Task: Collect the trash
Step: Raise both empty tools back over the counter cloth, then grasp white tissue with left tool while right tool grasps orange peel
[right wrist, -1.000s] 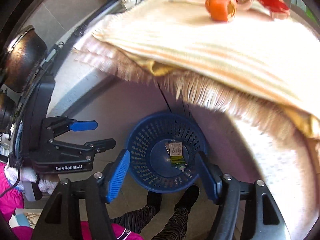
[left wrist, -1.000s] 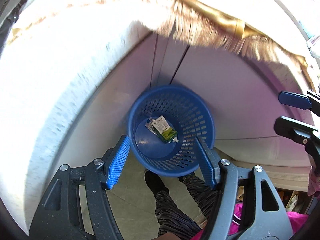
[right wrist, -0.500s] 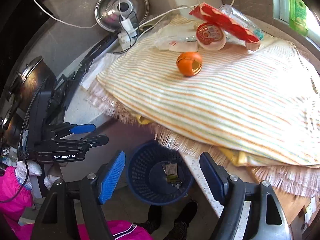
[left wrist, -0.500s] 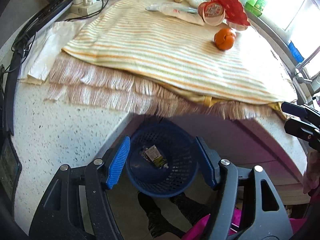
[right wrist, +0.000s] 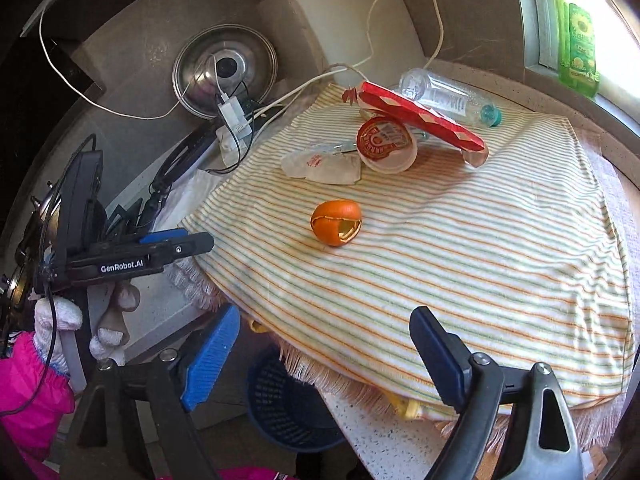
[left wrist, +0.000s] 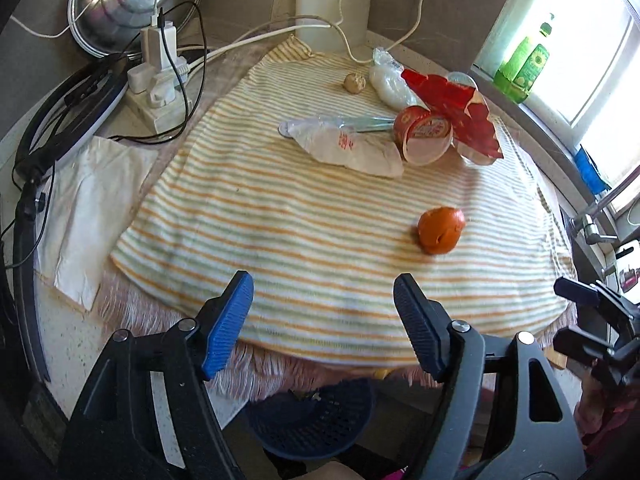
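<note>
Both grippers empty, trash waiting on the counter

Nearest us, our left gripper (left wrist: pixel 324 320) and right gripper (right wrist: pixel 324 356) gape with nothing between them, jaws just widened. The blue perforated plastic basket (right wrist: pixel 280 412) stands below the counter edge to catch trash. Further off, on the striped cloth (right wrist: pixel 460 248), lie the hollow orange peel (right wrist: pixel 336 222), the white wrapper (right wrist: pixel 320 166) and the red-lidded cup (right wrist: pixel 386 144).

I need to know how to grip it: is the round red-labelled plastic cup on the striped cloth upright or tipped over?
Tipped over. The round red-labelled plastic cup lies on its side on the striped cloth, mouth facing sideways.
</note>
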A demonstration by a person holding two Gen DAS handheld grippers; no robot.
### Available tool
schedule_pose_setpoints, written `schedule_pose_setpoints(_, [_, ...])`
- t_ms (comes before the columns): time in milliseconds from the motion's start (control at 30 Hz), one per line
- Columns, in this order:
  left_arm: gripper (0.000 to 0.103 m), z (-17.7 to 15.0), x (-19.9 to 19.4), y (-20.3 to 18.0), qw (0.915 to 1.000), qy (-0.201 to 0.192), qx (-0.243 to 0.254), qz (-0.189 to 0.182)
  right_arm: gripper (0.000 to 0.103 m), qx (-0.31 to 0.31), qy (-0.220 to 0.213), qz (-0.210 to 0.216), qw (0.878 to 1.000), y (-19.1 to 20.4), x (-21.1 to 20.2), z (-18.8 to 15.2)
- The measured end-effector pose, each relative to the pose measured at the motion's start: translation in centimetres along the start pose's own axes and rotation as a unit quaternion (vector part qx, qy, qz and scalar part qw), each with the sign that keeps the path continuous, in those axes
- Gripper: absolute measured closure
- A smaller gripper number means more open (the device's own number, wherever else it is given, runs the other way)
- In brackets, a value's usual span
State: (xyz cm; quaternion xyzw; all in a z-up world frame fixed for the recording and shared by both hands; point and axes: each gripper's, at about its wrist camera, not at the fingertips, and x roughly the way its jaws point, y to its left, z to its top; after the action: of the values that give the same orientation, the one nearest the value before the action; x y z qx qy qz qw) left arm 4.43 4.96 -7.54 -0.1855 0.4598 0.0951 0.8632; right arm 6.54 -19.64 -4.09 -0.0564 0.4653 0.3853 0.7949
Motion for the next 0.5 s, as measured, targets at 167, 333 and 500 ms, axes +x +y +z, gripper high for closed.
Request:
schedule_pose_setpoints(167, [0.028,3.0,2.0,0.0,1.0,0.003,-0.004,-0.004,0.011,-0.007,0.0,-0.001,1.0,-0.5,1.0,1.2])
schedule_pose_setpoints(333, [0.028,5.4,4.7,0.5,0.9995,0.02,-0.022,-0.009,0.011,-0.003,0.009,-0.004,1.0,-1.3,2.6,2.3])
schedule_pose_setpoints(500, [0.028,6.9,7.2,0.9,0.9984,0.037,-0.042,-0.009,0.011,-0.005,0.016,-0.005,1.0,-1.9,4.1,3.1])
